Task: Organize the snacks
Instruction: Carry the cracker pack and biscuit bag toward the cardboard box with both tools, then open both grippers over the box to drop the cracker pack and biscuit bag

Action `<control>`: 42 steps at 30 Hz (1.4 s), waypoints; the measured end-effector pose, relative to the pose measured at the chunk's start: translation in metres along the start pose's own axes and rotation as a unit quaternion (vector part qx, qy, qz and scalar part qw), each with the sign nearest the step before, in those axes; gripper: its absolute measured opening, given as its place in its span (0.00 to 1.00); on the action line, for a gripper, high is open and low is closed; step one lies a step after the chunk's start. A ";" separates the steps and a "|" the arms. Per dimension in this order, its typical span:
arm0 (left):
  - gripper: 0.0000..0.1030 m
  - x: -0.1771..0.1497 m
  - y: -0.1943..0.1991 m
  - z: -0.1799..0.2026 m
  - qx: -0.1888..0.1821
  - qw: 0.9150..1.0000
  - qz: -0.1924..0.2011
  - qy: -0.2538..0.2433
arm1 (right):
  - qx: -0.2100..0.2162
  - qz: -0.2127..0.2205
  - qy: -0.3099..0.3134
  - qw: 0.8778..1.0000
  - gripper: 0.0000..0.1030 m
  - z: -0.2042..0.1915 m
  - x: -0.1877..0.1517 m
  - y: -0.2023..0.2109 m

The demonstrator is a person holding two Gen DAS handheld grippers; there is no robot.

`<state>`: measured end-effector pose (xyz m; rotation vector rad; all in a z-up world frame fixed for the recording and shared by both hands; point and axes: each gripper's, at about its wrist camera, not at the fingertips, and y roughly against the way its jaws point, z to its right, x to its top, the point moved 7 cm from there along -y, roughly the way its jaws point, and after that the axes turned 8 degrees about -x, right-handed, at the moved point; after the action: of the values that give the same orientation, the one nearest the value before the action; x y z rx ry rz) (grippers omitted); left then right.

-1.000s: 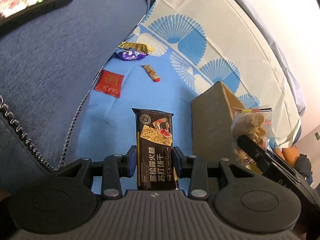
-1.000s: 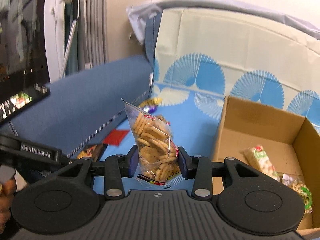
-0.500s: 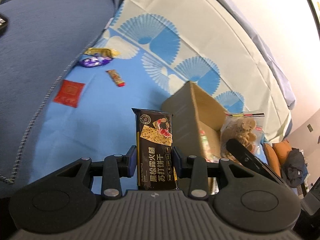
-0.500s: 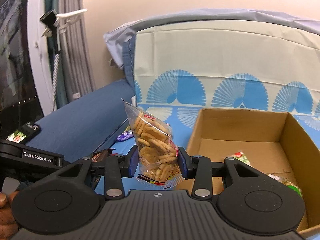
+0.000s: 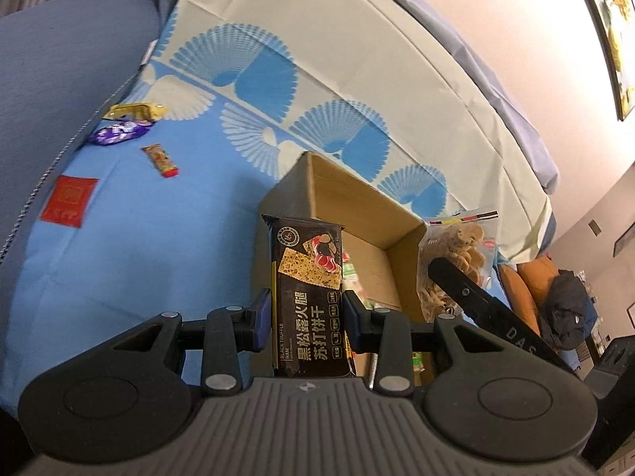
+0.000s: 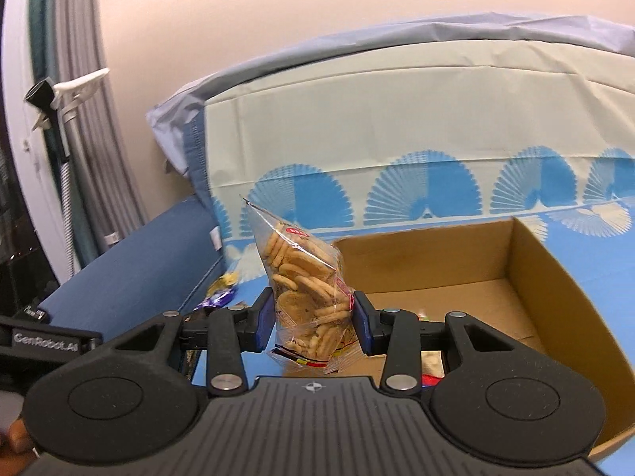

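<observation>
Cloth (image 5: pixel 131 238): you've got a blue sheet w/ fan print spread under everything.
Sofa (image 5: pixel 51 79): blue, at your left.
Wall (image 6: pixel 278 20): beige, behind.
Picture frame (image 5: pixel 607 20): top right, partly cut off.

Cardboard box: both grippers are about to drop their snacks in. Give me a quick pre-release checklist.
1. Left gripper holds cracker pack: ok.
2. Right gripper holds cookie bag: ok.
3. Box open on top: ok.
4. Free floor space in box: ok, bare cardboard shows; a few snacks lie near its front.
5. Cracker pack over the opening: cannot tell, it sits in line with the box's near corner.
6. Cookie bag over the opening: not ok, it hangs at the box's left edge.
</observation>
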<state>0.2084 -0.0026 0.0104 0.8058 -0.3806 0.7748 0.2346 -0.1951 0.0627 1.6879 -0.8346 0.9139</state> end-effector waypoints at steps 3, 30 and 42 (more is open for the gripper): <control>0.40 -0.001 -0.008 0.012 -0.007 1.000 -0.005 -0.006 | -0.013 0.003 -0.014 1.000 0.41 0.014 0.005 0.002; 0.40 0.009 -0.082 0.111 -0.061 0.996 -0.022 -0.068 | -0.081 0.034 -0.093 0.992 0.41 0.085 0.023 0.008; 0.40 0.011 -0.088 0.111 -0.063 0.996 -0.025 -0.066 | -0.089 0.036 -0.098 0.991 0.41 0.088 0.023 0.007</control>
<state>0.2791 -0.1212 0.0444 0.7480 -0.5206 0.6465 0.2553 -0.2836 0.0670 1.6164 -1.0829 0.7072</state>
